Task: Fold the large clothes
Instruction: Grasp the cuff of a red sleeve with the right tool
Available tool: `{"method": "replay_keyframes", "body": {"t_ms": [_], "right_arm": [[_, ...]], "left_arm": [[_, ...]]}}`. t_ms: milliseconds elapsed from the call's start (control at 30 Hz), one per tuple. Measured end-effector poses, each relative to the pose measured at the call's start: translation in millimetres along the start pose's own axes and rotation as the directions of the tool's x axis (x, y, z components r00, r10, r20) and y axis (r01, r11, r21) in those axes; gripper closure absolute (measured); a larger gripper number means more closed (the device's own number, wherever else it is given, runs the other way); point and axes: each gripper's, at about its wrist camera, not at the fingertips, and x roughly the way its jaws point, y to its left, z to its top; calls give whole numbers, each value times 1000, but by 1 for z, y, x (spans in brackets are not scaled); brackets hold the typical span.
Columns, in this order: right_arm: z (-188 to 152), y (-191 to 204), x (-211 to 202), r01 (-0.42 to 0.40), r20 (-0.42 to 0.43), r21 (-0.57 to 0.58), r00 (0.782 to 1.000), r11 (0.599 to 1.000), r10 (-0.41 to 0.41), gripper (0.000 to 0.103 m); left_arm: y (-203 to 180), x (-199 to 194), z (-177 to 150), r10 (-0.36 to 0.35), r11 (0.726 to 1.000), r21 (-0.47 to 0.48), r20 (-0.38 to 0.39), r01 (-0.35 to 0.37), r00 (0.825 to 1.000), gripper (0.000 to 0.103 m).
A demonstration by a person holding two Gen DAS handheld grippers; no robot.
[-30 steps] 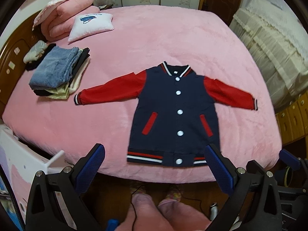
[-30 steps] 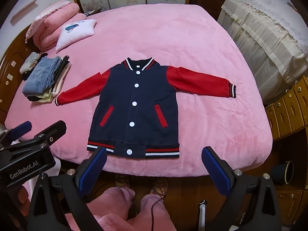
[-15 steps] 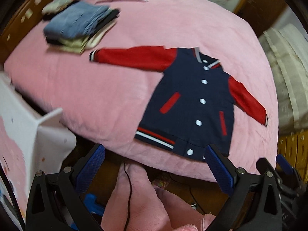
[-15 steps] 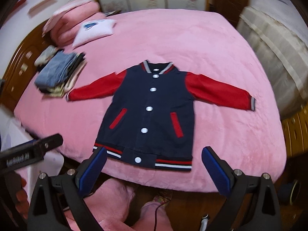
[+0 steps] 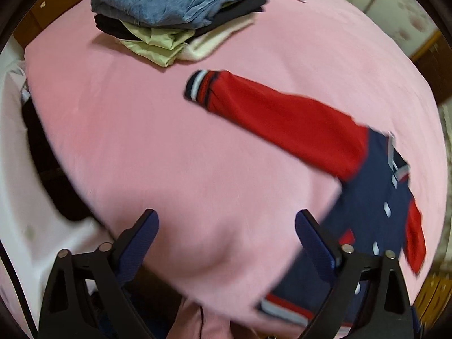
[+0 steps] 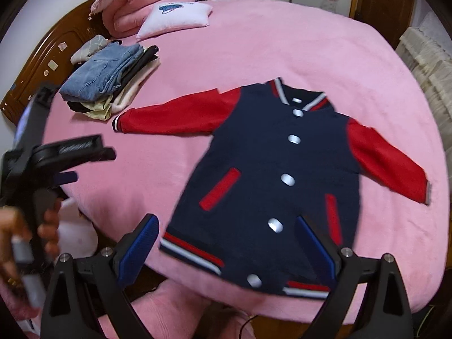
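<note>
I see the jacket (image 6: 271,186) lying flat and buttoned on the pink bed cover (image 6: 282,42), front up, navy body with red sleeves spread out to either side. In the right wrist view it fills the centre, collar toward 12 o'clock, striped hem toward 6 o'clock at the near edge of the bed. My right gripper (image 6: 226,243) hangs over that hem with its jaws wide apart; nothing sits between the blue pads, and they touch no cloth.

In the left wrist view the jacket lies at 3 to 4 o'clock, with one red sleeve (image 5: 282,118) reaching toward 12 o'clock, its striped cuff closest to the stack of folded clothes (image 5: 172,11) at 11 o'clock. My left gripper (image 5: 226,243) hovers above bare pink cover near the bed edge; its jaws have just been closing a little, though they stand wide and hold nothing. The picture is blurred.

From the right wrist view, the left gripper's black body shows at 9 o'clock, with a hand (image 6: 17,243) on its handle at 8 o'clock. A white pillow (image 6: 175,18) rests at 11 o'clock.
</note>
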Motion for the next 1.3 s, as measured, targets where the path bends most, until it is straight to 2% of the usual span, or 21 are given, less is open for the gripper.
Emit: {"method": "replay_keyframes", "body": {"t_ms": [133, 333, 400, 500, 533, 633, 767, 867, 933, 1033, 1133, 1167, 1200, 1233, 1267, 1300], "right_arm": [[28, 17, 41, 14, 10, 26, 1000, 1000, -14, 6], [52, 23, 93, 69, -18, 108, 998, 992, -67, 6], [51, 20, 108, 98, -46, 144, 995, 985, -92, 6], [45, 14, 120, 117, -94, 184, 990, 976, -101, 6], [45, 12, 122, 122, -106, 195, 989, 973, -103, 6], [43, 3, 123, 131, -119, 233, 987, 964, -105, 6], [44, -11, 118, 148, -107, 278, 987, 949, -122, 6], [47, -25, 112, 147, -88, 314, 988, 938, -126, 6], [47, -34, 109, 142, -74, 332, 989, 932, -125, 6], [46, -54, 101, 138, -57, 361, 990, 922, -126, 6], [40, -76, 93, 154, -45, 386, 988, 909, -149, 6], [39, -85, 89, 159, -38, 397, 987, 904, -157, 6], [36, -98, 85, 163, -31, 412, 986, 896, -166, 6], [33, -108, 83, 166, -29, 424, 985, 891, -170, 6], [31, -118, 82, 170, -31, 433, 984, 885, -173, 6], [27, -131, 80, 178, -38, 446, 983, 877, -180, 6]], "left_arm": [[19, 52, 45, -5, 1000, -21, 17, 6, 1000, 20], [33, 102, 91, -16, 1000, 13, 45, 16, 999, 21], [32, 109, 104, -62, 998, 32, 64, 60, 996, 34], [22, 119, 118, -88, 993, 87, 42, 84, 995, 60], [19, 121, 121, -87, 991, 107, 38, 83, 995, 72], [3, 118, 128, -86, 981, 177, 64, 74, 994, 80], [-24, 93, 127, -102, 969, 237, 116, 72, 988, 80], [-60, 61, 114, -220, 941, 291, 146, 171, 964, 80], [-90, 42, 97, -272, 917, 342, 157, 207, 949, 80], [-154, 12, 65, -385, 853, 430, 135, 296, 913, 80], [-208, 3, 38, -469, 780, 498, 62, 379, 881, 78], [-233, 3, 23, -482, 755, 522, 29, 398, 876, 69], [-248, 4, 14, -479, 741, 536, 2, 403, 878, 60], [-261, 4, 4, -467, 734, 548, -23, 401, 884, 35], [-275, 2, -6, -452, 732, 557, -35, 393, 891, 17], [-284, -3, -18, -449, 736, 559, -20, 382, 893, 16]]}}
